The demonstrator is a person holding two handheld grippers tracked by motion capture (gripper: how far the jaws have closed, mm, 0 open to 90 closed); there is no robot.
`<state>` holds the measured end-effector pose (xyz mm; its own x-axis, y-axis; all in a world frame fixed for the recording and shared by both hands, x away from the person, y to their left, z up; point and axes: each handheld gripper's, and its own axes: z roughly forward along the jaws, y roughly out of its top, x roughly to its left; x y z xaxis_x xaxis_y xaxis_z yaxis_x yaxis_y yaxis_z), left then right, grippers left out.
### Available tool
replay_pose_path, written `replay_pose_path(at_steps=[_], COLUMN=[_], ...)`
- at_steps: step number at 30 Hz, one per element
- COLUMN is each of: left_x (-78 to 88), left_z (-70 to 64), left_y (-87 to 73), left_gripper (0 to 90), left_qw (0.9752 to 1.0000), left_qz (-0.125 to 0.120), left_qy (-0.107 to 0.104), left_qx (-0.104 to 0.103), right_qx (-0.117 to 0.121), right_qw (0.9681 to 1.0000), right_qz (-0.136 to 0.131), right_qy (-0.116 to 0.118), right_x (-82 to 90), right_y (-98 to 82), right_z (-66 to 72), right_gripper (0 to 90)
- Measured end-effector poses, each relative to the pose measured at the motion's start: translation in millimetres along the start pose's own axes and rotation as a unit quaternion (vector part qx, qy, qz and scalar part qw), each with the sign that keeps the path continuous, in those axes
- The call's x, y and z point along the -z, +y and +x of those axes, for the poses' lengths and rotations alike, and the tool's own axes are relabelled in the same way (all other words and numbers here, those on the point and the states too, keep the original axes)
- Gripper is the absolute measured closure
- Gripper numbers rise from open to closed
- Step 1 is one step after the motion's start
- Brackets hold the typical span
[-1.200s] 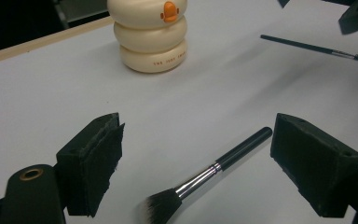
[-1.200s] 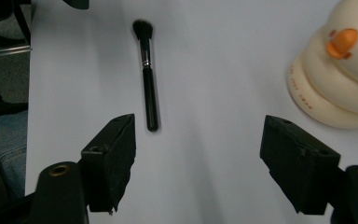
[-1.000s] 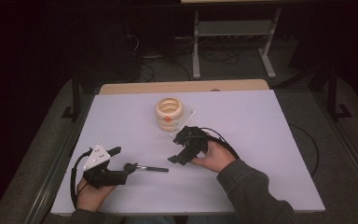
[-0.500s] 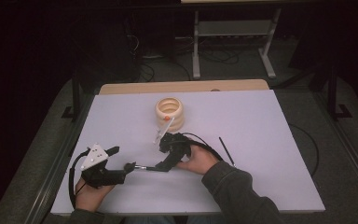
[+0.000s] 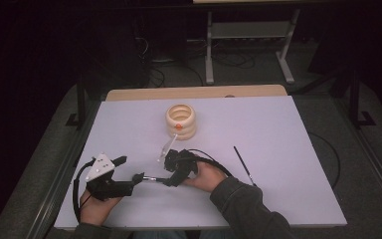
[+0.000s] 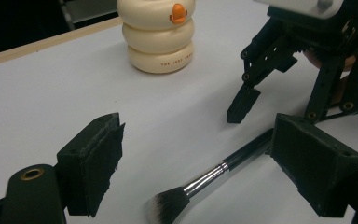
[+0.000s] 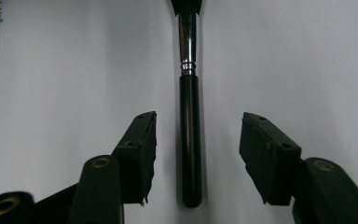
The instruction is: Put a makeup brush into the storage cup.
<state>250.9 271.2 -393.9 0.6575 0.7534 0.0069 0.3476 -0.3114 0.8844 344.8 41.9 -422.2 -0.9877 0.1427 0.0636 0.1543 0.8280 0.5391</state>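
Observation:
A makeup brush (image 5: 151,178) with a black handle, silver ferrule and dark bristles lies flat on the white table (image 5: 278,129). My left gripper (image 5: 129,169) rests at the front left, open. The brush's bristle end (image 6: 168,207) lies between its jaws (image 6: 198,158), untouched. My right gripper (image 5: 169,179) has come down over the other end. The handle (image 7: 189,140) lies lengthwise between its pads (image 7: 196,154) with a gap on each side. Its jaws have just been closing and stand open around the handle. The left gripper view has the right gripper (image 6: 279,107) at the upper right, tips at the table.
A cream holder of stacked rings with an orange knob (image 5: 181,121) stands behind the grippers at mid-table. A thin black stick (image 5: 242,164) lies to the right of my right forearm. Cables trail from both grippers. The table's front edge is just under my hands.
My right hand has moved left and down onto the brush handle, and its jaws have narrowed. The thin black stick came into sight where the hand was. The left gripper has kept still.

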Motion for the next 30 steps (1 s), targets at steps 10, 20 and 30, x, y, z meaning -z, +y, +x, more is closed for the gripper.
replay_pose_path(at_steps=[10, 20, 30], left_x=[0.0, 0.3, 0.4], left_z=[-0.2, 0.5, 1.1], left_y=[0.4, 0.3, 0.0], left_gripper=[16.7, 16.7, 16.7], left_qw=[1.0000, 1.0000, 1.0000], left_qz=[0.004, 0.002, 0.002], left_qy=[0.002, 0.003, 0.004], left_qx=[-0.006, -0.004, -0.001], right_qx=[0.004, 0.018, 0.026], right_qw=[0.9999, 0.9992, 0.9991], right_qz=[0.014, 0.025, 0.028], right_qy=[-0.002, -0.026, -0.020], right_x=[-6.7, -8.2, -8.8], right_y=[-1.8, 0.1, 1.1], right_z=[3.6, 9.8, 12.2], right_gripper=[58.2, 69.7, 78.0])
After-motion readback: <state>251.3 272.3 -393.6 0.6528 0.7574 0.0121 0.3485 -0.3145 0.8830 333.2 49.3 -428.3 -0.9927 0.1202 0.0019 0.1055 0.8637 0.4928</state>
